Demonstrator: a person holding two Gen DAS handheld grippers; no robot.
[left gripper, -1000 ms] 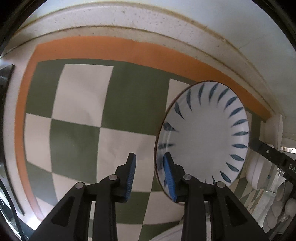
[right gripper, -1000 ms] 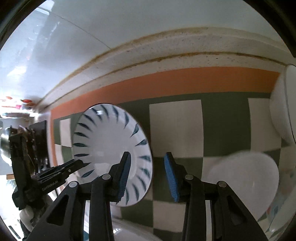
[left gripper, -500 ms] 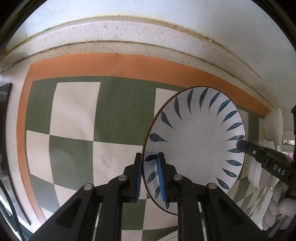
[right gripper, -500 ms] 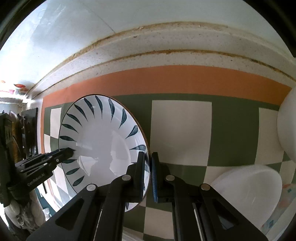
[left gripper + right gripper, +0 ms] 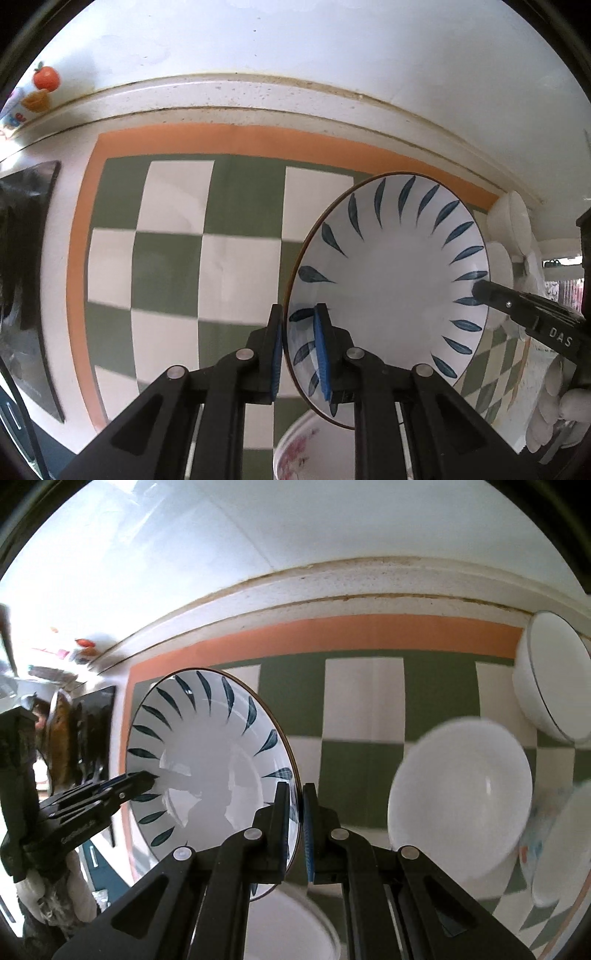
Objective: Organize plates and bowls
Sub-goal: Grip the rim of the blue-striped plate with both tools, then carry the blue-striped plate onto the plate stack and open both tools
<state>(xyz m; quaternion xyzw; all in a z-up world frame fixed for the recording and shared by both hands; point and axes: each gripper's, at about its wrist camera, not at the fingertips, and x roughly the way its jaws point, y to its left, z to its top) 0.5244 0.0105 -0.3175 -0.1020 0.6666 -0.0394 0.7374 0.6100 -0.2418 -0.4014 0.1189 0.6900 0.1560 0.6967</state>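
Blue-leafed plate (image 5: 391,291) faces up, its opposite rims pinched by left gripper (image 5: 298,350) and right gripper (image 5: 295,830).

Floral bowl (image 5: 306,448) cut by bottom edge; white bowl (image 5: 461,797) blurred.

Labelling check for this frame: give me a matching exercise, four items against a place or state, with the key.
Items:
1. leaf plate
2. left gripper
3. plain bowl
4. floral bowl

States:
A. bottom edge of the left view, under the plate
B. gripped at two opposite rim points
C. empty on the checked mat
D. shut on the plate's rim

Pairs: 1-B, 2-D, 3-C, 4-A
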